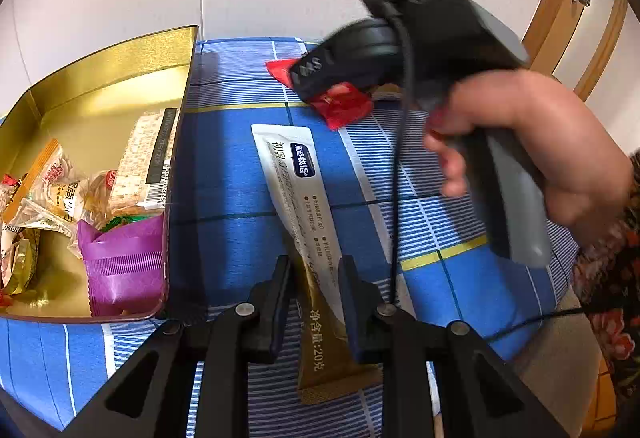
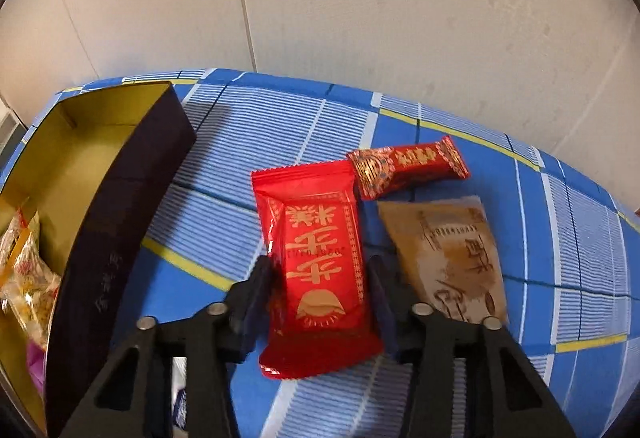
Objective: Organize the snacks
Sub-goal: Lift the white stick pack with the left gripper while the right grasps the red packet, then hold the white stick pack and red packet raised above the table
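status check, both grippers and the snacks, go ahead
Left gripper shut on long white-and-gold sachet. Right gripper shut on flat red foil packet. Gold-lined tin box part filled. Path clear.

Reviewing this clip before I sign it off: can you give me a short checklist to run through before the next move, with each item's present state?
1. Left gripper closed on the long white and gold sachet: ok.
2. Right gripper closed on the big red packet: ok, fingers sit at both its sides.
3. Tin open, with room at its far end: ok.
4. Small red bar and brown packet clear of the right grip: cannot tell, they lie very close.
5. Both snacks lifted off the blue checked cloth: cannot tell.
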`<state>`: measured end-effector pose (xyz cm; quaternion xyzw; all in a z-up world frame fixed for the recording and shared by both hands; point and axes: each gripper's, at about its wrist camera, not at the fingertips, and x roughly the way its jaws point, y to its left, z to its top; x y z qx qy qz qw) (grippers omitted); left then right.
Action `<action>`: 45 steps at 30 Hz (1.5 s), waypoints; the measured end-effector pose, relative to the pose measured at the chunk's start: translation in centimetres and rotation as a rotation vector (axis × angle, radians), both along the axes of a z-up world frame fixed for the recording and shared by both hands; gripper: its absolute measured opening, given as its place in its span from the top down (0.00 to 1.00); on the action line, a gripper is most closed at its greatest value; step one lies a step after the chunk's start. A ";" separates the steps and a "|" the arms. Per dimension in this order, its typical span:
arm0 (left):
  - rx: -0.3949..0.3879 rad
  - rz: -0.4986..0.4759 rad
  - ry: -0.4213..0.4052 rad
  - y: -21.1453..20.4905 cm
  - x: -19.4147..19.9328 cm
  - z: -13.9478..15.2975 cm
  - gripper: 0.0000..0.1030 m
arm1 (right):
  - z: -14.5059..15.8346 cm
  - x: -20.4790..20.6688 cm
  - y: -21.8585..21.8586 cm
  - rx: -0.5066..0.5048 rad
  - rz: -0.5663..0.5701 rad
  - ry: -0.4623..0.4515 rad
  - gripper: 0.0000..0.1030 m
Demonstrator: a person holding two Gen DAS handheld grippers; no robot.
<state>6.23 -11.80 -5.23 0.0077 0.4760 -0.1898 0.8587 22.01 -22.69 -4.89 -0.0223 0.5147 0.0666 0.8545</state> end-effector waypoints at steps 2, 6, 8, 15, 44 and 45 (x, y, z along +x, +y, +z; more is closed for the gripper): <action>-0.003 0.003 -0.001 0.3 -0.3 0.0 0.77 | 0.0 -1.1 -0.6 -0.001 -0.008 0.000 0.58; -0.003 0.006 -0.005 0.4 -0.7 0.1 0.77 | 0.1 -4.0 -1.8 0.007 -0.022 -0.006 0.61; -0.001 0.008 -0.008 0.5 -1.3 0.2 0.77 | 0.1 -5.6 -2.4 0.007 -0.037 -0.014 0.61; 0.042 0.012 -0.011 -0.6 -1.9 0.3 0.74 | 0.5 -12.4 -5.5 0.055 -0.122 -0.046 0.61; 0.039 -0.025 -0.033 -0.6 -0.6 0.9 0.89 | 0.0 -18.2 -5.8 0.066 -0.308 -0.204 0.61; 0.041 -0.030 -0.039 -0.6 -0.6 0.9 0.89 | 0.0 -18.2 -5.8 0.067 -0.308 -0.204 0.61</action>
